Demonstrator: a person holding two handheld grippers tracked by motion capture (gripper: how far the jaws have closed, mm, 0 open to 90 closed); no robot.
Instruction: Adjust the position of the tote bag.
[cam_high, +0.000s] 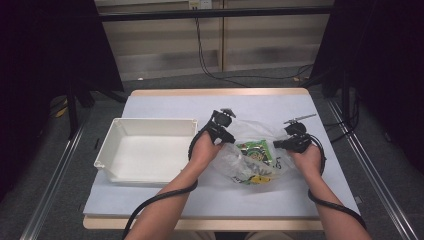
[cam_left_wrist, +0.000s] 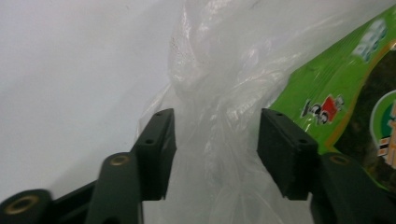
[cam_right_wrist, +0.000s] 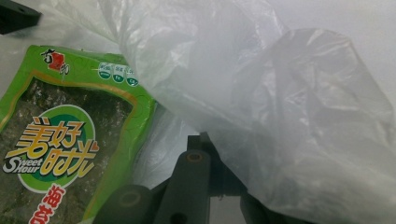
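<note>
Item 1: clear plastic bag (cam_high: 250, 157), on the table (cam_high: 165, 107) between the two claws and touching both. Thin, crumpled film, translucent. Judged very light, limp and slippery; it will sag and bunch rather than keep a shape, and a sharp pull could tear it. Best taken by a gathered fold at the rim, where several layers stack up, not by a single flat sheet.

Item 2: green snack packet (cam_right_wrist: 70, 140), inside the bag, just left of the right claw's jaws in the right gripper view and to the right of the left claw's jaws in the left gripper view (cam_left_wrist: 336, 93). Flat foil pouch, probably light and crinkly, contents likely brittle; grip its edge seam, not the middle.

Item 3: left claw (cam_left_wrist: 217, 149). Jaws stand about half open, a bunch of bag film hanging between the pads (cam_left_wrist: 161, 149) without being pinched.

Item 4: right claw (cam_right_wrist: 224, 182). Jaws closed together, a fold of the bag draped over them and apparently nipped at the tips; film hides the contact itself.

Item 5: white bin (cam_high: 145, 150), empty, well to the left of the left claw (cam_high: 220, 127) in the high view, apart from the bag.
</note>
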